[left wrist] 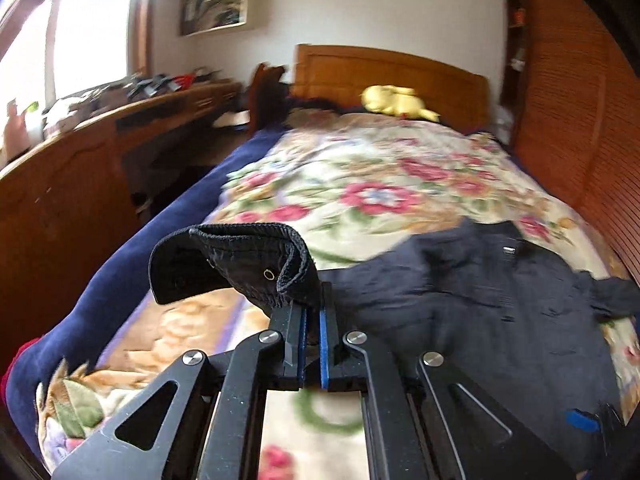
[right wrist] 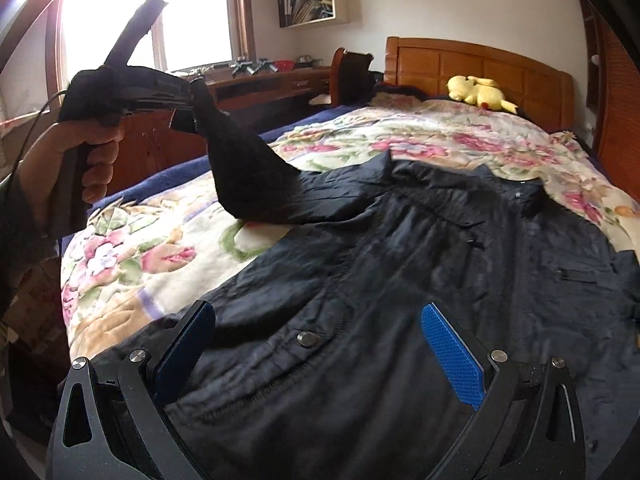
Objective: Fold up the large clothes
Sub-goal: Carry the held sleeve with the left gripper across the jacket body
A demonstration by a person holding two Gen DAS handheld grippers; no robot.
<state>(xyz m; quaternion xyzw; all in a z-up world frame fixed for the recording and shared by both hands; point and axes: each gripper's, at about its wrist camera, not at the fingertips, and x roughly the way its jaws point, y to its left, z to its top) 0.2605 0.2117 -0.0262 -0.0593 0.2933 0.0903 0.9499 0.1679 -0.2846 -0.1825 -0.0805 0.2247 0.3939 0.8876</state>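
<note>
Dark navy jacket [right wrist: 420,264] lies spread front-up on the bed, one ribbed-cuff sleeve [left wrist: 236,264] lifted

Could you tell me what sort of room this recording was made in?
Most likely a bedroom in a home: a bed with a wooden headboard and a floral blanket, a yellow plush toy near the headboard, and a cluttered wooden desk under a window.

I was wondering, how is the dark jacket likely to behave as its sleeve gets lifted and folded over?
Probably floppy: the sleeve held by the left gripper sags in a drooping span to the jacket. It looks light, since one pinch at the cuff lifts it. The smooth, wrinkled cloth may slide on the blanket, so folds could shift.
</note>
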